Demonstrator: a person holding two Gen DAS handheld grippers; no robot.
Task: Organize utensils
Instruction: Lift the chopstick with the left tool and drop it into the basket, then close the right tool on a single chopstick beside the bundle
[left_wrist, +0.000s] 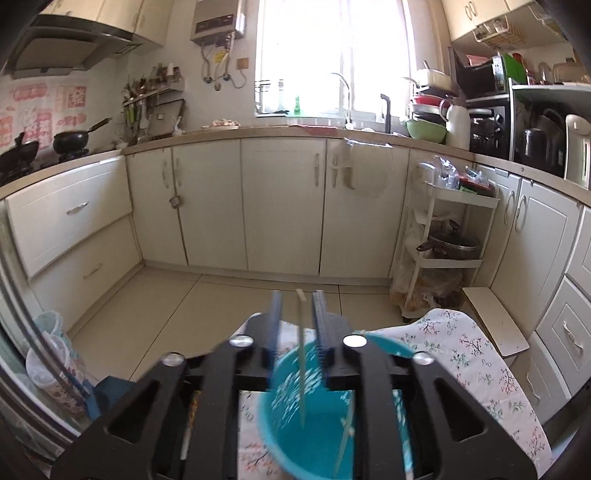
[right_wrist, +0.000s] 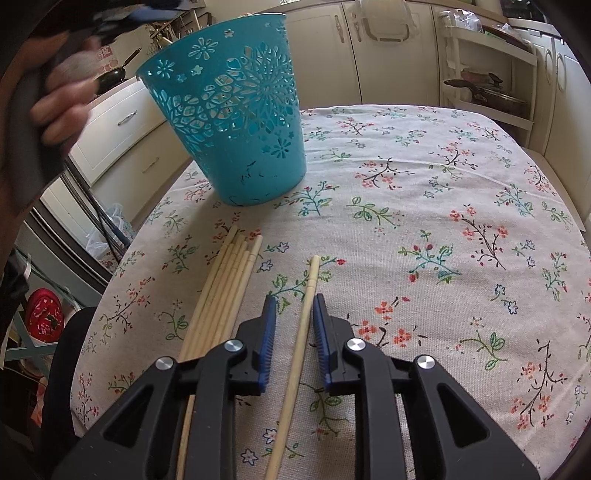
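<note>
A teal perforated bucket (right_wrist: 236, 122) stands on the floral tablecloth (right_wrist: 424, 206). In the left wrist view my left gripper (left_wrist: 298, 299) hovers over the bucket's mouth (left_wrist: 317, 424), jaws apart, with one chopstick (left_wrist: 301, 354) standing between them and dropping into the bucket; another chopstick (left_wrist: 345, 439) leans inside. In the right wrist view my right gripper (right_wrist: 294, 302) is open, low over the cloth, its jaws on either side of a single chopstick (right_wrist: 301, 332) that lies on the table. A bundle of several chopsticks (right_wrist: 221, 295) lies to its left.
The table's left edge (right_wrist: 122, 258) drops off near the chopstick bundle. A white trolley (left_wrist: 443, 236) with a pot stands beyond the table's far edge, against the cream kitchen cabinets (left_wrist: 280, 206). The person's hand (right_wrist: 62, 99) shows at upper left above the bucket.
</note>
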